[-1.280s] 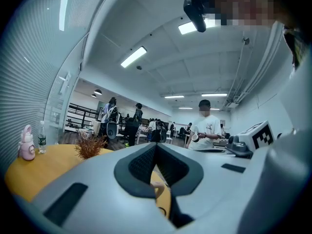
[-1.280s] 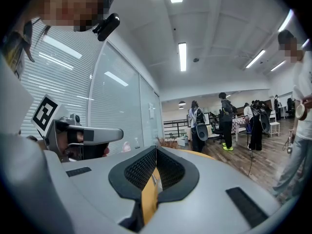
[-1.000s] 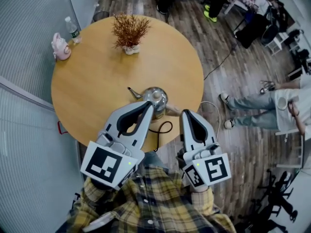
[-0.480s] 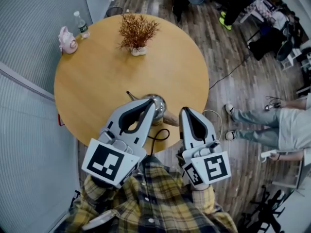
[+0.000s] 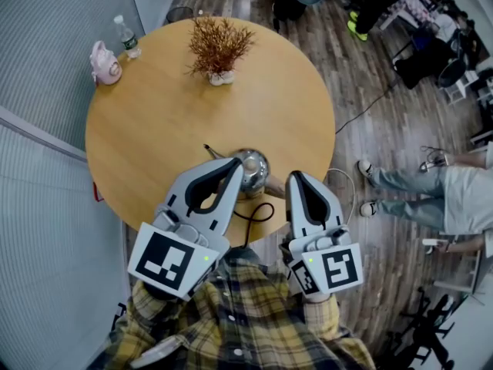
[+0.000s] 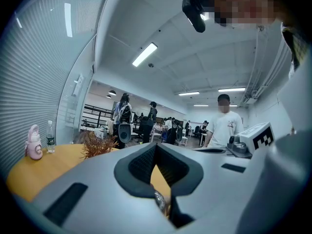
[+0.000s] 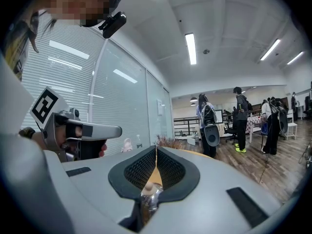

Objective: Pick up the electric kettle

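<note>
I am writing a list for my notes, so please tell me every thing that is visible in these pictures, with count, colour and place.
table: one, round, light wood, centre of the head view
electric kettle: one, shiny silver, near edge of the table
cord: one, black, looped beside the kettle
dried plant: one, brown, white pot, far side of the table
water bottle: one, clear, far left edge
pink container: one, beside the water bottle
seated person's legs: jeans, pale shoes, right of the table
left gripper: pale grey, jaws shut, over the kettle's left side
right gripper: pale grey, jaws shut, right of the kettle
shirt: yellow plaid, bottom of the head view
</note>
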Demonstrator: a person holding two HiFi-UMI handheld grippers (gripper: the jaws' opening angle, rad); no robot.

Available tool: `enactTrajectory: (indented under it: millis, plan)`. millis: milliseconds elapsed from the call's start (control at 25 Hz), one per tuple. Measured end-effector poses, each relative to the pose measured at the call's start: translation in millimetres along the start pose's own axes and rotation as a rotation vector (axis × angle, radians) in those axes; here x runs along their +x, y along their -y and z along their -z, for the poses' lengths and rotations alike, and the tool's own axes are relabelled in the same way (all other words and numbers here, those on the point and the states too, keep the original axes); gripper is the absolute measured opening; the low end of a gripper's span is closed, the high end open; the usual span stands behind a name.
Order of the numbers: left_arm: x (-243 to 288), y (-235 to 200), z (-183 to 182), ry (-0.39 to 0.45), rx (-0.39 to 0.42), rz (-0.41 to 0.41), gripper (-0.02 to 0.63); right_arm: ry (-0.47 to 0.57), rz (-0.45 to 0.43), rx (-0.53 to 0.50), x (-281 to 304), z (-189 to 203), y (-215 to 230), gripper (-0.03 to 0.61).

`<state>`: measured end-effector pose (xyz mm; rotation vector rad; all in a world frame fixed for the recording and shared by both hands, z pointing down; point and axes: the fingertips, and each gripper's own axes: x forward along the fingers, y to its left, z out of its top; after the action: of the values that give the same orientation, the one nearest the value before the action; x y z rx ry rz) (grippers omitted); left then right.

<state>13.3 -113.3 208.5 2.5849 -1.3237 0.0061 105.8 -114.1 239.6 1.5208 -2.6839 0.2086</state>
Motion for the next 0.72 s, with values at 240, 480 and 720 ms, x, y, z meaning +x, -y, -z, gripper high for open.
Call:
enactTrajectory:
  millis: [240,480,720]
  plan:
    - [-0.8,-9.1,7.3,-0.015,-0.015,0.010,0.002,0.016,0.007,0.025,1.7,4.9,-3.9,0.034]
    - [0.4,-16.1,21.0,-0.048,-0.032,0.011,0.002,-0.009,0.025,0.031,-0.9,18.4,0.2,0.038]
    - [7.6,-21.0,35.9,-0.074,-0.037,0.013,0.002,-0.059,0.036,0.033,-3.2,43.5,10.4,0.104]
